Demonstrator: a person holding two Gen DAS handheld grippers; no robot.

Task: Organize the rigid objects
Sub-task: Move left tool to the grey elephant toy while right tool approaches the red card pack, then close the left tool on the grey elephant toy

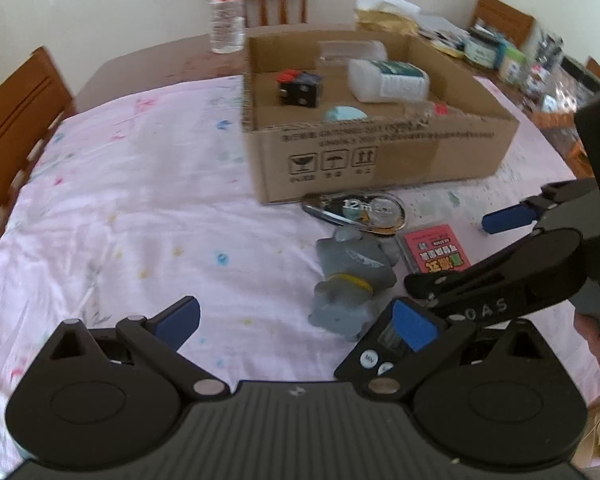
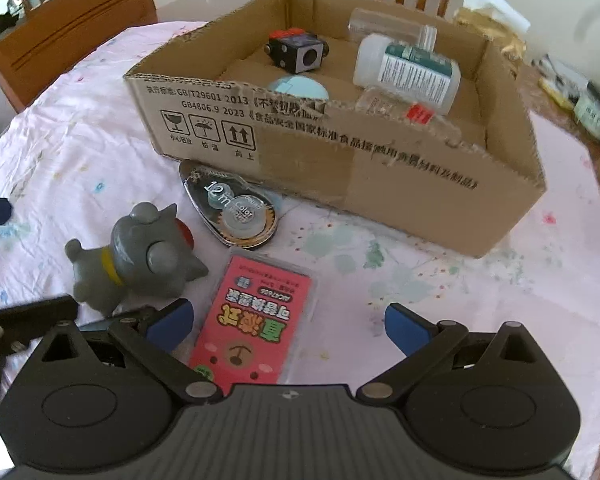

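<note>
- The left hand-held gripper (image 1: 296,324) is held low over the table (image 1: 140,208) with its jaws spread wide and nothing between them; a grey toy cat (image 1: 350,280) lies just ahead of its right finger.
- Under that right finger a small black device with round white buttons (image 1: 374,354) is partly seen; what it is cannot be told.
- The right hand-held gripper (image 2: 286,324) is also wide open and empty, and a pink card pack (image 2: 252,328) is framed between its blue pads (image 2: 406,326), lying flat on the pink cloth.
- In the right wrist view the toy cat (image 2: 140,256) is seen just left of the pink pack, close to the left pad.
- A clear correction tape dispenser (image 2: 232,210) marked "12m" lies flat against the foot of the cardboard box (image 2: 380,164), beyond the cat and the pack.
- Inside the open box are held a black cube with red buttons (image 2: 296,50), a white bottle (image 2: 408,70) on its side, a pale blue rounded thing (image 2: 298,86) and clear plastic pieces.
- The right hand-held gripper is seen from the left wrist camera (image 1: 460,248) at the right, above the pink pack (image 1: 436,250).
- A water bottle (image 1: 226,12), wooden chairs (image 1: 16,120) and a clutter of jars (image 1: 480,50) are found beyond the box.
</note>
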